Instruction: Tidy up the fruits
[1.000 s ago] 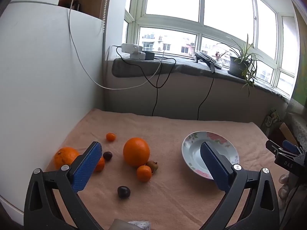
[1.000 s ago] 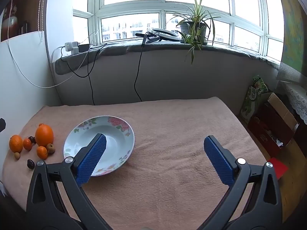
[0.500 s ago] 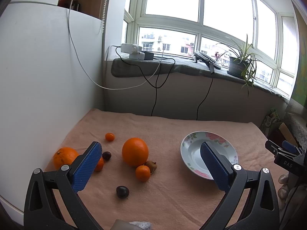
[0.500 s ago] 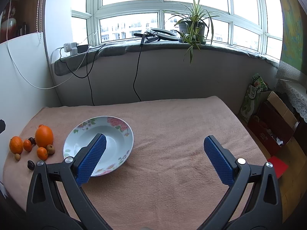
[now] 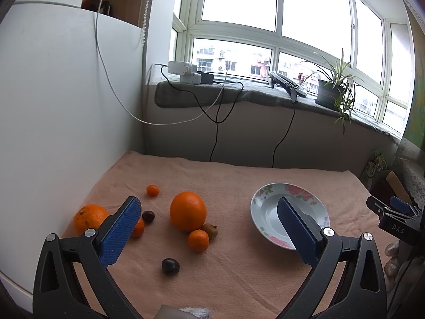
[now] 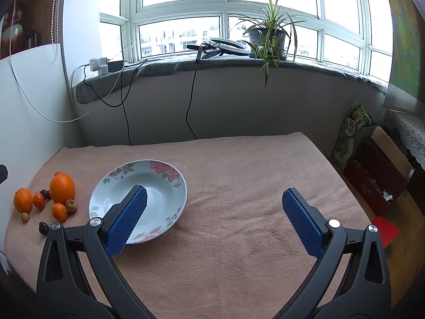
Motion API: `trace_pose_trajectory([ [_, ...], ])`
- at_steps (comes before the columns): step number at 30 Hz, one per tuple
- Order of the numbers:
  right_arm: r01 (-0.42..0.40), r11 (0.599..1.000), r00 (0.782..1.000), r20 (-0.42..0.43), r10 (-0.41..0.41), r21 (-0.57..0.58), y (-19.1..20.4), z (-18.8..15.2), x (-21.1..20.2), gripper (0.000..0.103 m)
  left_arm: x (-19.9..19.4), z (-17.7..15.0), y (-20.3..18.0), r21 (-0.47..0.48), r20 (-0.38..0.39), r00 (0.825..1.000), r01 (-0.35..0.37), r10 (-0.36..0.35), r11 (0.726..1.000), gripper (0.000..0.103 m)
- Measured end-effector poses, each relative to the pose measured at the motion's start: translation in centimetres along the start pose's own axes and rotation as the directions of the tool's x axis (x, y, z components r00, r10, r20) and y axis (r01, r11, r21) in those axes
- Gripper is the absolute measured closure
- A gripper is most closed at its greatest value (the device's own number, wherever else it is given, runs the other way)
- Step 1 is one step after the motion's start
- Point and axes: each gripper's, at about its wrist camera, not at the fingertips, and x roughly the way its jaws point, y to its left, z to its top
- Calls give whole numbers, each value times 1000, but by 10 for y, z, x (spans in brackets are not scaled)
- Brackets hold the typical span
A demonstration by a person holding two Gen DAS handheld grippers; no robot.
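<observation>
Fruit lies scattered on the left of the pink cloth (image 6: 239,175), beside an empty flowered plate (image 5: 261,212).

I count two large oranges (image 5: 188,210), three small ones (image 5: 198,240), two dark round fruits (image 5: 170,266) and two small brown ones (image 6: 71,205). Nothing blocks them. The left gripper (image 5: 208,230) and right gripper (image 6: 212,212) both hang spread wide above the cloth, holding and touching nothing.
</observation>
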Motion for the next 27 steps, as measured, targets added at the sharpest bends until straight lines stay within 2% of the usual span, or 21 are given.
trace_pose_trajectory([
  [27,0,1000,1000,-3,0,2,2,-4,2,0,0,1,0,-1,0,1000,1,-1,1000,1],
])
